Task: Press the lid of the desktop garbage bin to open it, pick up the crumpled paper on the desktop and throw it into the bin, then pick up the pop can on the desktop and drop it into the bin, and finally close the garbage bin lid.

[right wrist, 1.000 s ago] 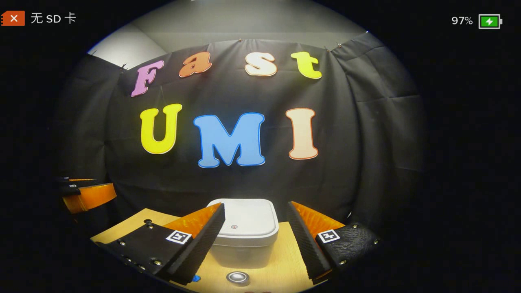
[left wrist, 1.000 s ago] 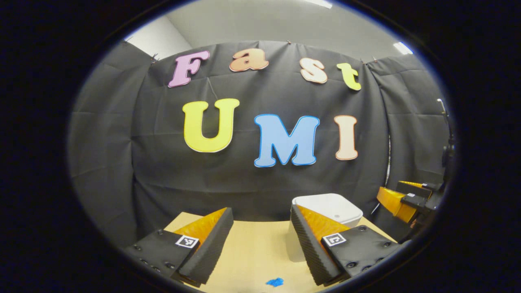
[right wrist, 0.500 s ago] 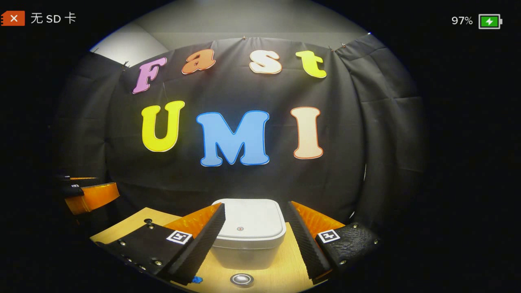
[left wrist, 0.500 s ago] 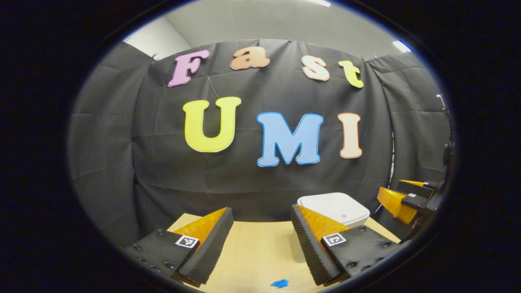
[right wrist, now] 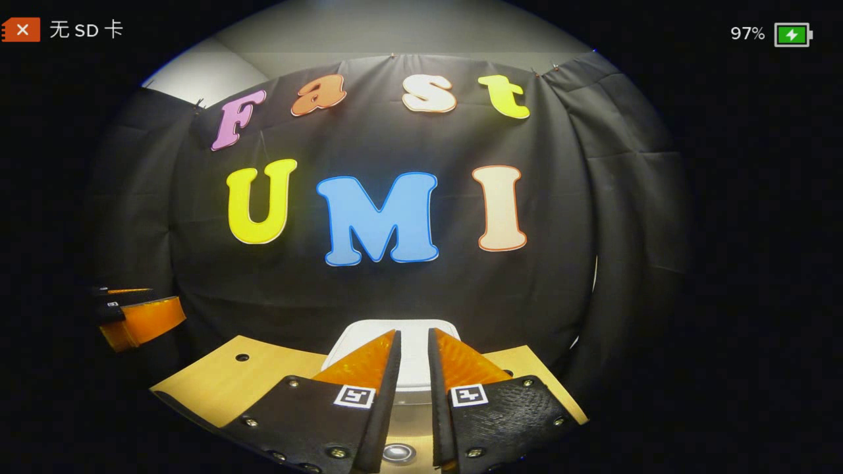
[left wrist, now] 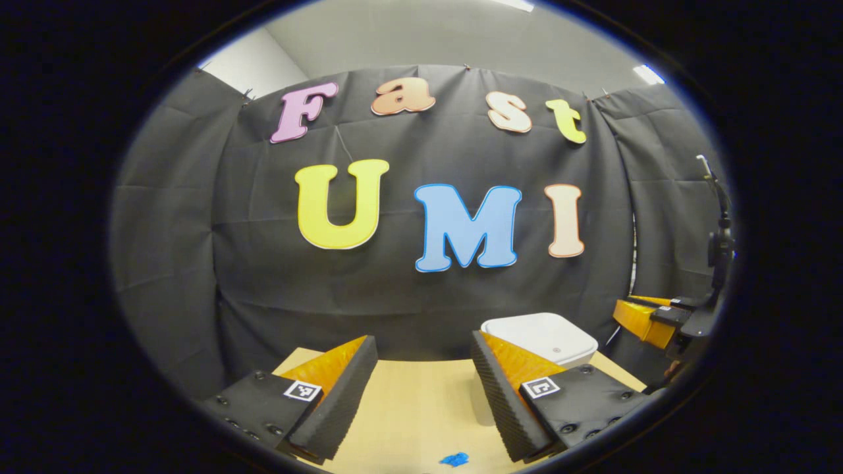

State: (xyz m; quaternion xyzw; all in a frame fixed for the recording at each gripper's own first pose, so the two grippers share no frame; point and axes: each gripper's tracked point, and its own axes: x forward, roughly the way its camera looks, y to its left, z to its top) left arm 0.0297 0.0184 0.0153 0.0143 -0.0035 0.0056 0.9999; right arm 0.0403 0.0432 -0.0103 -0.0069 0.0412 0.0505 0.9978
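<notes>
The white bin (left wrist: pixel 540 334) stands with its lid down at the table's far right in the left gripper view. My left gripper (left wrist: pixel 423 342) hovers open over the wooden table (left wrist: pixel 408 401), nothing between its fingers. A blue crumpled paper (left wrist: pixel 454 459) lies just below it. In the right gripper view, my right gripper (right wrist: pixel 412 334) is shut to a slim gap, holding nothing, its tips in front of the bin lid (right wrist: pixel 412 365). The pop can's silver top (right wrist: pixel 397 453) shows low between the fingers, before the bin.
The other gripper (left wrist: pixel 649 321) hangs at the right edge of the left gripper view, beyond the bin. In the right gripper view the left gripper (right wrist: pixel 141 316) shows at the far left, off the table's (right wrist: pixel 263 372) left edge. Black cloth walls the table's back.
My right gripper's fingers have closed from wide open to almost touching, now lined up on the bin lid. The left gripper has barely moved.
</notes>
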